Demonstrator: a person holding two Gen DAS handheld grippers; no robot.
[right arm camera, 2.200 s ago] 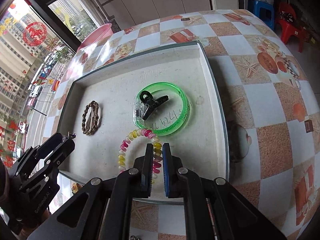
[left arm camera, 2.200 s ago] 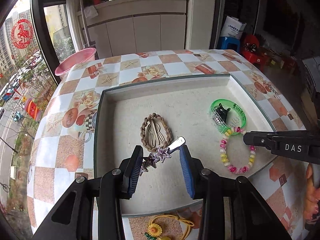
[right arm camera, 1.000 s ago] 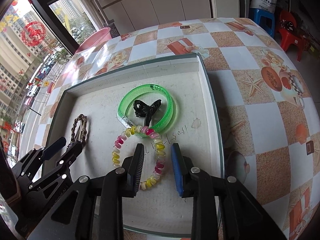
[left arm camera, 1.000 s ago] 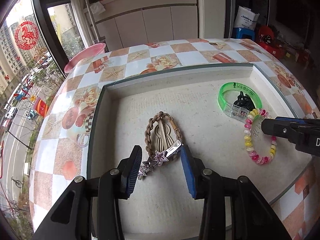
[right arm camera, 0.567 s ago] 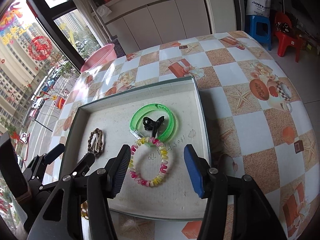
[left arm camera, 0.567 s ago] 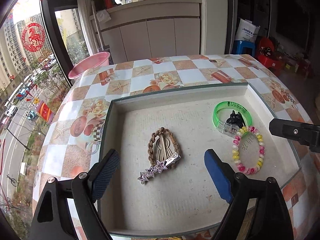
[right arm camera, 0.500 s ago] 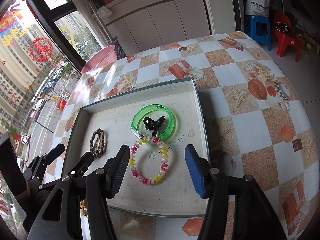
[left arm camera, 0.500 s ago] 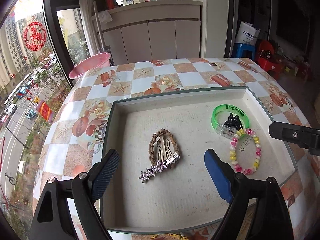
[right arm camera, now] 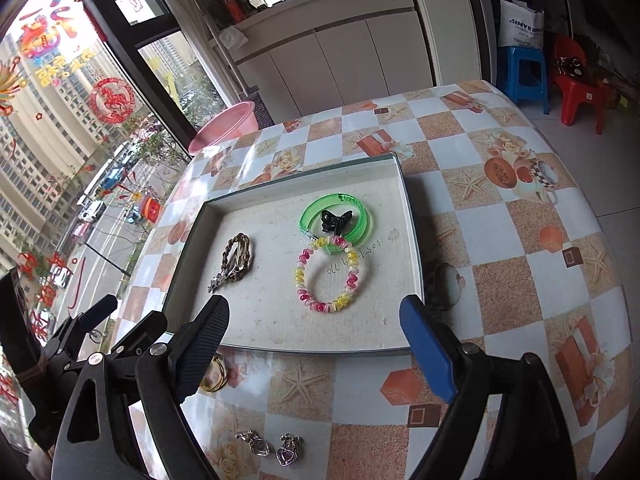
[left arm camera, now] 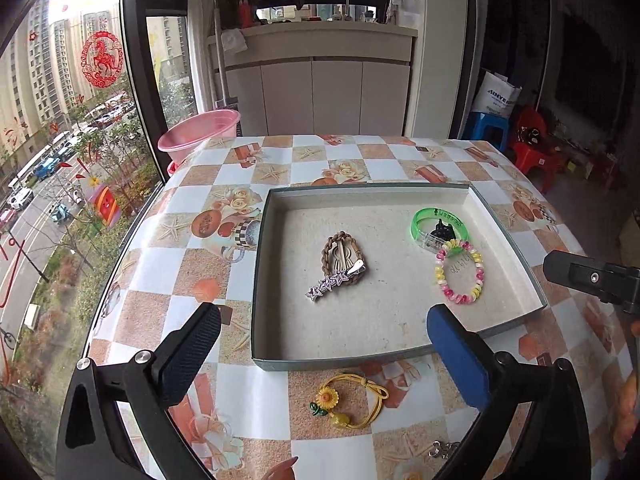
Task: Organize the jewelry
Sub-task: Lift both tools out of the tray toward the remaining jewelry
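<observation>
Step in hand: drop-off done, both grippers clear of the tray (left arm camera: pixel 504 220). Left gripper (left arm camera: pixel 320 344) and right gripper (right arm camera: pixel 316 328) have just been opening; jaws wide, nothing btwn them. Star hair clip (left arm camera: pixel 334 282) lies inside, touching the braided hair tie (left arm camera: pixel 340 254); beaded bracelet (right arm camera: pixel 328 276) rests against the green bangle (right arm camera: pixel 334 216). Next pick, by my reading: sunflower hair tie (left arm camera: pixel 348 400) or heart earrings (right arm camera: pixel 272 446), both on the tabletop (right arm camera: pixel 500 272) outside the tray's near wall. Approach room open; mind that wall.

"SINYE" (partly cut) on white bag (left arm camera: pixel 497 97)
</observation>
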